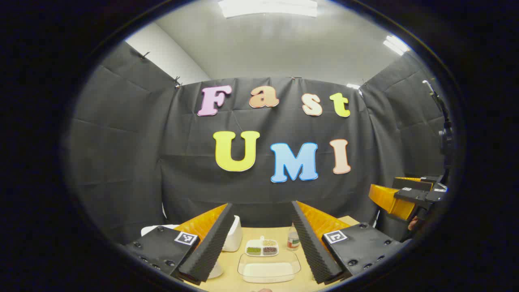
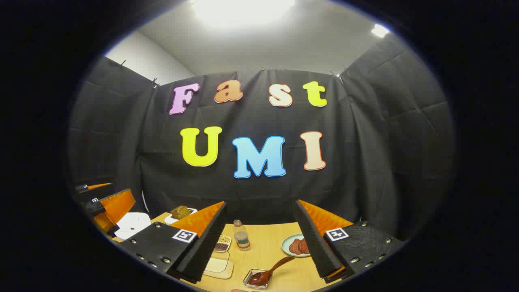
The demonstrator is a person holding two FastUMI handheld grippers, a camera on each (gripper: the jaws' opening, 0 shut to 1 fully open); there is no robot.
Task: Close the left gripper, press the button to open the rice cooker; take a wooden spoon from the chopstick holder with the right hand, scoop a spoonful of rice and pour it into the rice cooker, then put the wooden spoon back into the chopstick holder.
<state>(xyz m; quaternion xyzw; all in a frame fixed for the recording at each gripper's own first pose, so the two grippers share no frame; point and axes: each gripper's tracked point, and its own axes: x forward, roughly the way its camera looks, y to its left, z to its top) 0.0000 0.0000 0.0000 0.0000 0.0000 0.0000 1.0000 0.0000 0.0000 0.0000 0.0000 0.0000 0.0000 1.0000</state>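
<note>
The rice cooker (image 1: 233, 237) is the white body at about 7 o'clock in the left gripper view, mostly hidden behind that gripper's left finger; whether its lid is up cannot be told from here. In the right gripper view it shows as a white shape (image 2: 131, 224) at 8 o'clock, just beside the other gripper. The clear tray of rice (image 1: 268, 269) lies on the table (image 1: 235, 267) at 6 o'clock, between the fingers, with a small divided dish of grains (image 1: 262, 247) just behind it and a small bottle (image 1: 293, 239) near that.

The wooden spoon (image 2: 269, 271) rests at 6 o'clock in the right gripper view, its bowl in a small square glass dish (image 2: 255, 280) and its handle tilted up toward 2 o'clock. A plate of reddish food (image 2: 295, 245) sits near it.

The left gripper (image 1: 261, 247) has its fingers spread wide with nothing between them, and the right gripper (image 2: 259, 247) is likewise wide apart and empty. Judging from this, nothing of the task looks done: the left fingers are not yet brought together for the button press, and the spoon is untouched.

Both grippers hang well above the table with free air below. The table's far edge meets the cloth wall at 12 o'clock, and the bottle stands between the two work areas, so I judge it the likeliest thing to knock.
</note>
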